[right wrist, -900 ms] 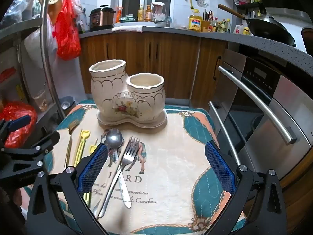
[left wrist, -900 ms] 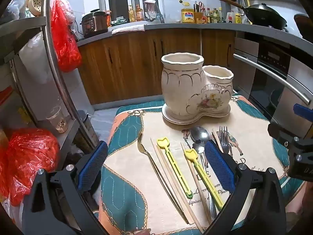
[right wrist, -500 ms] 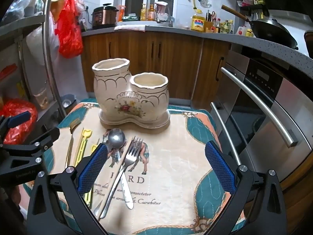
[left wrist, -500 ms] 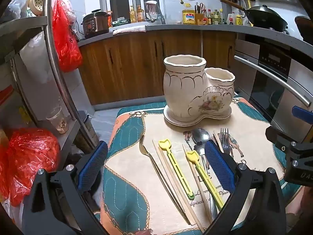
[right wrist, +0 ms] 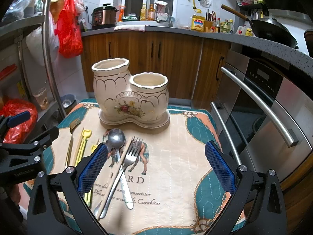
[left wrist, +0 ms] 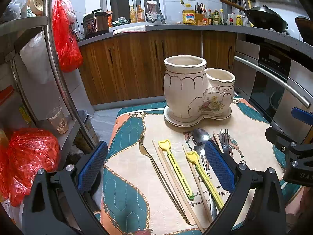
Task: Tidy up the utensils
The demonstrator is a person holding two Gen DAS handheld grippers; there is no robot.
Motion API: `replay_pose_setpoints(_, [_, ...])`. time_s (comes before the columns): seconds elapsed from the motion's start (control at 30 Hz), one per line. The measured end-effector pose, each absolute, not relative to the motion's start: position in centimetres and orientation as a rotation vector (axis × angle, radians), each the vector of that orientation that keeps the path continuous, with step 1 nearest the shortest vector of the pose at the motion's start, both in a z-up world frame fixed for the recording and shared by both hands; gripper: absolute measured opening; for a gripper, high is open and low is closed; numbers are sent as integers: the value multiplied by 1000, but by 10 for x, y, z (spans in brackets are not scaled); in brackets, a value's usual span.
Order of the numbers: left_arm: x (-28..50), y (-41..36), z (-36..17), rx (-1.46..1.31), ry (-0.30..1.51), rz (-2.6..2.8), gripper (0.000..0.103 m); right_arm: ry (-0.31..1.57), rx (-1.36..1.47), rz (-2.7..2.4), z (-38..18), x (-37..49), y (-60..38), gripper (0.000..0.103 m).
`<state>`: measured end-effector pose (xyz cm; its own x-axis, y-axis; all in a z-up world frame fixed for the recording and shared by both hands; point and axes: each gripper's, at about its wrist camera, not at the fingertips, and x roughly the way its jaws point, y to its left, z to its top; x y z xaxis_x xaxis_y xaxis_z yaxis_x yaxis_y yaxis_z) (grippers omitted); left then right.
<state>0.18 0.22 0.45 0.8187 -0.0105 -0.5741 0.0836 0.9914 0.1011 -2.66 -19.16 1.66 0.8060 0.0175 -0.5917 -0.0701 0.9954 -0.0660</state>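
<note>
Two yellow sticks [left wrist: 174,166], one spoon [right wrist: 117,139], one fork [right wrist: 131,154]

We see a cream, glossy glazed ceramic double-pot utensil holder [right wrist: 130,96] with gilt lines and a painted flower, standing on a matt quilted cloth mat [right wrist: 176,156] in beige, teal and orange, its stitching visible. On the cloth lie a shiny polished metal spoon [right wrist: 116,137] and a bright metal fork [right wrist: 133,150], smooth yellow plastic sticks [left wrist: 174,162], and pale matt wooden chopsticks [left wrist: 168,168]. Our grippers carry black matt frames with blue pads [right wrist: 92,168] of rough, dimpled texture. Behind, the brown cabinets [right wrist: 156,58] look like grained wood, the oven front [right wrist: 273,117] like brushed steel, and the red bag [left wrist: 66,39] like thin glossy plastic.
</note>
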Motion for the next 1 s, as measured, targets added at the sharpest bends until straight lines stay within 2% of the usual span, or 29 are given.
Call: replay_pose_setpoints(1.0, [0, 4, 3, 115, 614, -51, 98, 634, -81, 50, 14, -25, -195, 99])
